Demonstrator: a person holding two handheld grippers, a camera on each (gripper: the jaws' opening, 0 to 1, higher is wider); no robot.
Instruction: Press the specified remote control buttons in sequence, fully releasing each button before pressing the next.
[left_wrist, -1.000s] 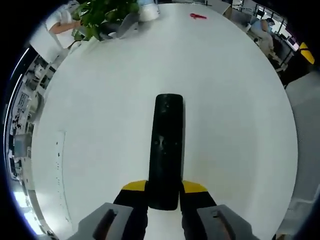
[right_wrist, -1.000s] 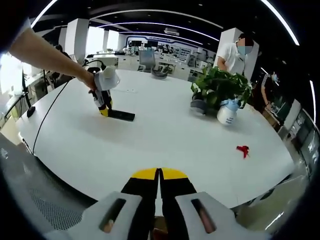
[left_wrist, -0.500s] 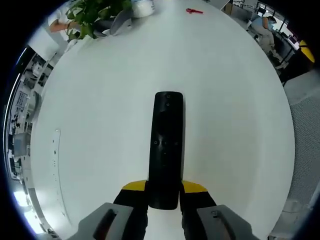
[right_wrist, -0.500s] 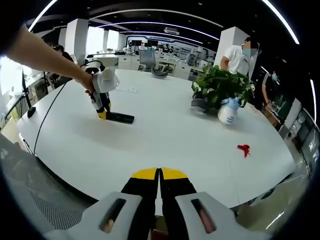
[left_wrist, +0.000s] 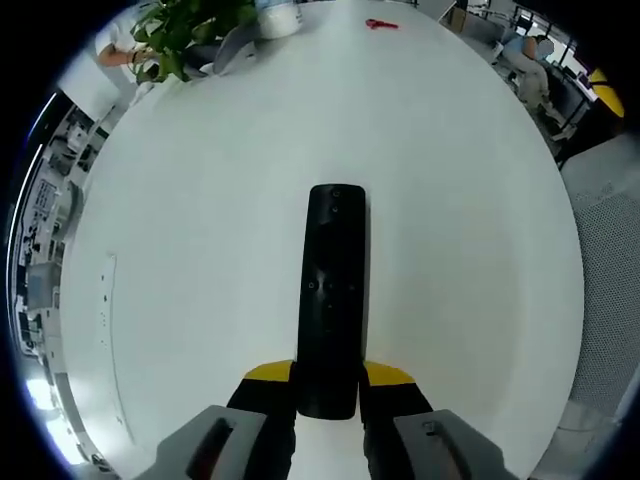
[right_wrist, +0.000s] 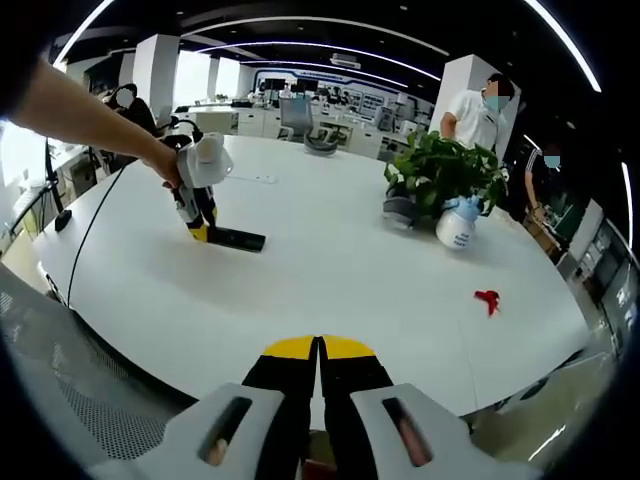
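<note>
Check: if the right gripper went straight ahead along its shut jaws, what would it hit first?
Probably the white table: the right gripper points across its bare top, between the black remote control and the potted green plant. Depth unclear.

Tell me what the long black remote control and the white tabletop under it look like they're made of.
The long black remote control, clamped at its near end by the left hand-held gripper, looks like moulded plastic with a smooth satin finish: soft reflections run along its face. The round white tabletop looks like laminate or painted board, slightly glossy, since it shows a faint sheen; its core cannot be told.
</note>
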